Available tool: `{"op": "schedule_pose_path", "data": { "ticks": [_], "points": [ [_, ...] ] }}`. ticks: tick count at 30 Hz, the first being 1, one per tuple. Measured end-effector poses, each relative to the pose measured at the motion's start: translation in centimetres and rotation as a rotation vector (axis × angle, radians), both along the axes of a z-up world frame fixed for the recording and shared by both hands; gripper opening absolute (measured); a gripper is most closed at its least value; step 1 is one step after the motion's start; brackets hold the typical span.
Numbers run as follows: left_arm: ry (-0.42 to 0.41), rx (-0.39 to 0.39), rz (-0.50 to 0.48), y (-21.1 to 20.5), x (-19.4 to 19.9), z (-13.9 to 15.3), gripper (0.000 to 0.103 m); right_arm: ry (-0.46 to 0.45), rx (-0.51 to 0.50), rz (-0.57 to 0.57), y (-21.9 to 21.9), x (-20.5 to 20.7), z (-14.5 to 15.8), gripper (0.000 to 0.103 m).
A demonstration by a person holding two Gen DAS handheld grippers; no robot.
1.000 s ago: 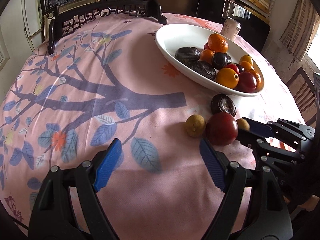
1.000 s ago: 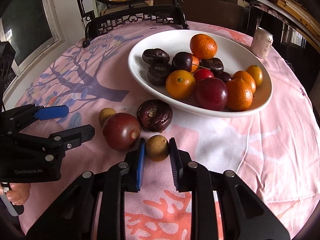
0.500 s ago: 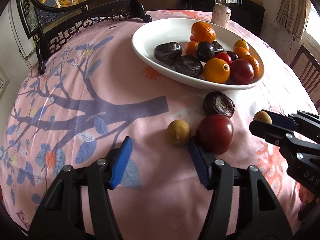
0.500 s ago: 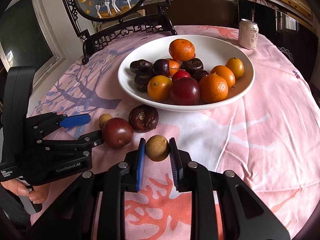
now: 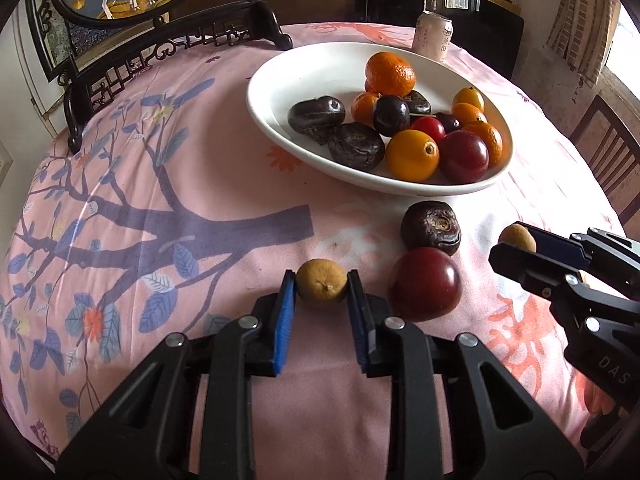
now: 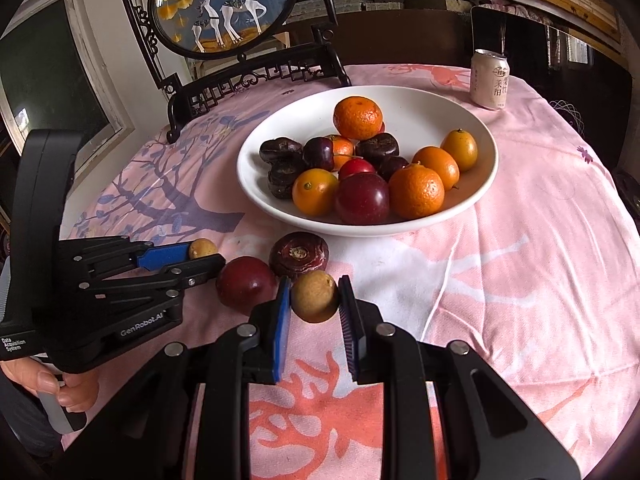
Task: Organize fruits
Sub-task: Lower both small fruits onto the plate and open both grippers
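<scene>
Small yellow fruit (image 5: 322,286) clamped by left gripper (image 5: 322,300), tan fruit (image 6: 315,296) clamped by right gripper (image 6: 314,312), presumably for transfer into white bowl (image 6: 476,192)

Two small yellowish-brown fruits (image 5: 321,286) (image 6: 314,296) sit between gripper pads. A red plum (image 5: 425,283) and a dark wrinkled fruit (image 5: 431,228) lie touching beside the white bowl (image 5: 280,92) of mixed fruit.

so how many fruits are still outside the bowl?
4. Small yellow-brown round fruit in the left tool; another yellow-brown fruit in the right tool; smooth dark red plum and wrinkled dark purple fruit on the pink tablecloth. None looks hidden.
</scene>
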State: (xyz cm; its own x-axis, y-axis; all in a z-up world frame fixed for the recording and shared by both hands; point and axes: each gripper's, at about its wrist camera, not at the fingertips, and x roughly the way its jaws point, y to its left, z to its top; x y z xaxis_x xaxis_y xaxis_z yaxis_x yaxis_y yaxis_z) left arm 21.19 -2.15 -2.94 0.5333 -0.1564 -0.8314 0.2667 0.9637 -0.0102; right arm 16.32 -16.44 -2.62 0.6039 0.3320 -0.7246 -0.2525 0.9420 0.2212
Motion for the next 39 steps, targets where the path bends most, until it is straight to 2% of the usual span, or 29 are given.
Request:
{"op": "schedule_pose_path", "data": {
  "ticks": [8, 14, 17, 25, 34, 35, 36, 39],
  "points": [
    [-0.082, -0.064, -0.026, 0.2, -1.5, 5.0, 0.026, -0.086, 0.032, -0.057, -1.6, -0.6, 3.3, 0.024],
    [-0.125, -0.085, -0.047, -1.8, 1.1, 7.8, 0.026, -0.158, -0.026, -0.064, -2.1, 1.0, 6.0, 0.024],
    [-0.106, -0.093, -0.036, -2.6, 3.7, 7.6, 0.026, -0.171, -0.042, -0.075, -2.2, 2.6, 6.1, 0.024],
    [-0.045, -0.081, 0.021, -3.9, 9.1, 5.0, 0.026, -0.131, -0.073, -0.064, -1.6, 7.3, 4.1, 0.023],
    [-0.036, -0.069, 0.036, -4.7, 11.5, 3.8, 0.027, -0.096, -0.096, -0.062, -1.5, 9.9, 2.3, 0.024],
    [-0.035, -0.076, 0.042, -4.7, 11.7, 3.8, 0.041, -0.095, -0.103, -0.064, -1.6, 10.0, 2.1, 0.032],
    [-0.043, -0.081, 0.056, -4.6, 11.8, 4.0, 0.062, -0.103, -0.118, -0.075, -1.6, 10.1, 2.1, 0.036],
    [-0.076, -0.096, 0.069, -4.3, 11.3, 4.7, 0.064, -0.105, -0.096, -0.079, -2.0, 9.6, 2.3, 0.037]
  ]
}}
